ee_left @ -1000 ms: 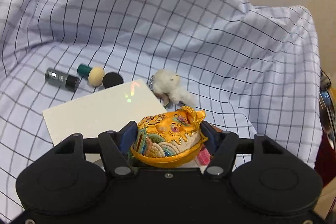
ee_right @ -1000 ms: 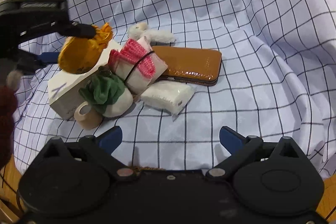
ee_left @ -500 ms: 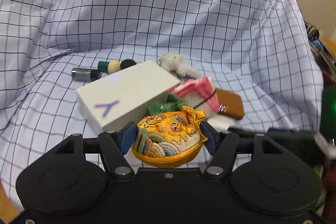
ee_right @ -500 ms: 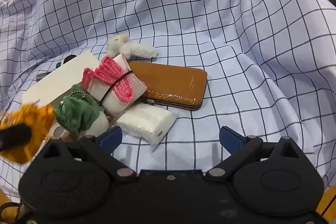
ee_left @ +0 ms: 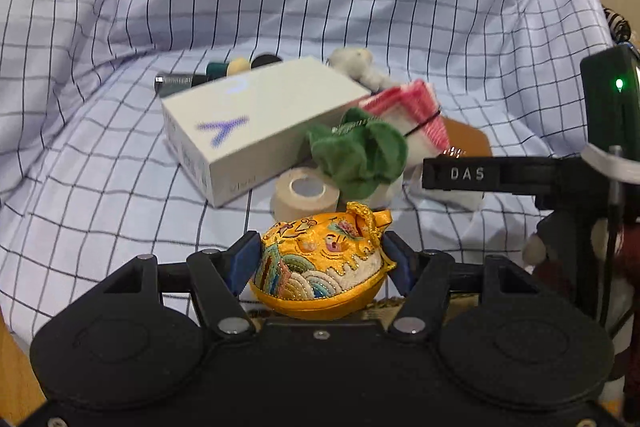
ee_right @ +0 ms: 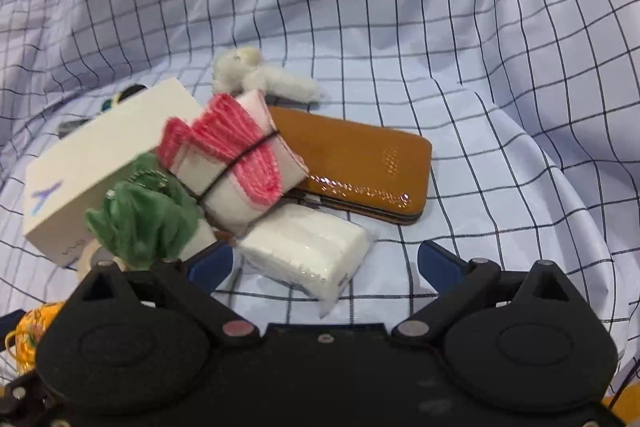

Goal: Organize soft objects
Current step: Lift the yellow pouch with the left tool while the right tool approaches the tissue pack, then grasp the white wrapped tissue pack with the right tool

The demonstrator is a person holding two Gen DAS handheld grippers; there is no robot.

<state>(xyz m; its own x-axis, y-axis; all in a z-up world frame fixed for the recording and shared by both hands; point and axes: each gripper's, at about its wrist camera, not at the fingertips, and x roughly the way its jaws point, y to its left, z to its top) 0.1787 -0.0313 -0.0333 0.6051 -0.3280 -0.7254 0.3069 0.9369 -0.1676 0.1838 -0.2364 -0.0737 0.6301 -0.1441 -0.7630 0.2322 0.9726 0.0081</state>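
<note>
My left gripper (ee_left: 320,259) is shut on a yellow embroidered pouch (ee_left: 320,271), held near the front of the checked cloth (ee_left: 280,7); the pouch also shows at the lower left of the right wrist view (ee_right: 30,323). My right gripper (ee_right: 324,263) is open and empty, low over a white tissue pack (ee_right: 308,251). A green and white plush (ee_right: 148,223), a pink and white folded cloth bound by a black band (ee_right: 236,163) and a white fluffy toy (ee_right: 256,75) lie just ahead.
A white box (ee_left: 256,123) and a brown leather case (ee_right: 360,167) lie among the soft things. A tape roll (ee_left: 306,195) sits by the box. Small cosmetic items (ee_left: 216,75) lie behind the box. The right gripper's body (ee_left: 500,175) crosses the left wrist view.
My left gripper has drawn back toward the front with the pouch. My right gripper has moved forward and down toward the tissue pack, still open.
</note>
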